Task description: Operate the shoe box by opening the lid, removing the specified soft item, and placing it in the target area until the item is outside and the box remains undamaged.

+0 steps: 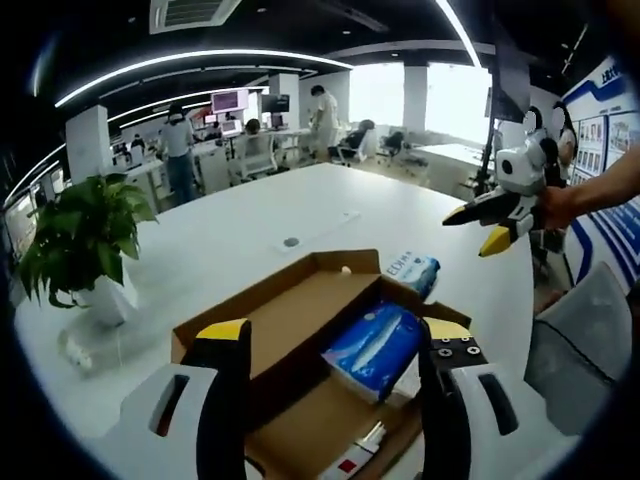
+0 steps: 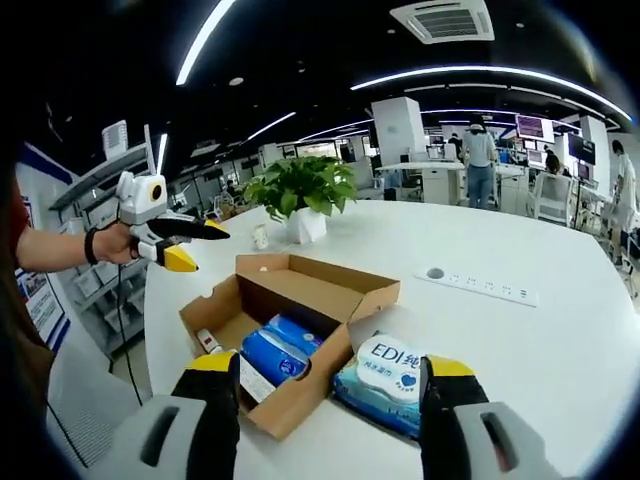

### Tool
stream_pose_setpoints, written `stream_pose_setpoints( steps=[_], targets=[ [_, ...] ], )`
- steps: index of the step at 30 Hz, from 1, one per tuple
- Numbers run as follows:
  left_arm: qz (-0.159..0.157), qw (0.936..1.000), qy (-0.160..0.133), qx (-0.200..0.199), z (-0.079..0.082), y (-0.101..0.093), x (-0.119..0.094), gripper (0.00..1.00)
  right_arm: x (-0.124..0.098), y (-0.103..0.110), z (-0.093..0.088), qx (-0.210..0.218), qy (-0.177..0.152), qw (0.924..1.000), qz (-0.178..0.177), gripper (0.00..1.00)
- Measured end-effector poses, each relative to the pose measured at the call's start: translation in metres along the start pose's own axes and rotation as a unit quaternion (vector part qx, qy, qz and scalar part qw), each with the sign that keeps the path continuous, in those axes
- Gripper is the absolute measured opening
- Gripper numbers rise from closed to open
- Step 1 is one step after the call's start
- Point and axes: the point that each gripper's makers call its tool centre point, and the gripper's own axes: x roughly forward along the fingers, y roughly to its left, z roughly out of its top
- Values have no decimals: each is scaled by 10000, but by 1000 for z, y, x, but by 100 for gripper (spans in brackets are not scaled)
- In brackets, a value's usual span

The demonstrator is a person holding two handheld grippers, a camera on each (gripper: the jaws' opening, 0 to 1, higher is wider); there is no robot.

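Shoe box (image 2: 285,335) lay open, one tissue pack (image 2: 278,352) inside, another (image 2: 390,378) already beside it; left gripper (image 1: 335,345) and right gripper (image 2: 330,375) hovered released, holding nothing.

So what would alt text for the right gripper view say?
An open brown cardboard shoe box on a white table holds a blue soft pack; another blue-and-white soft pack lies outside, beside the box. The right tongs stand open; the left tongs hover left.

Both views look down across the white bench (image 1: 300,215) from opposite sides, each close above the open shoe box (image 1: 300,330). They share the box, the potted plant (image 2: 300,190) and each other's hand-held gripper (image 1: 505,205).
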Motion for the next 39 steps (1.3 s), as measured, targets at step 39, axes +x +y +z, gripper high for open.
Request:
stream_pose_setpoints(
  steps=[39],
  targets=[
    [-288,9984,485,-100,-49,-22,-24,69,-19,47,-37,17,15,10000,23,79]
  ],
)
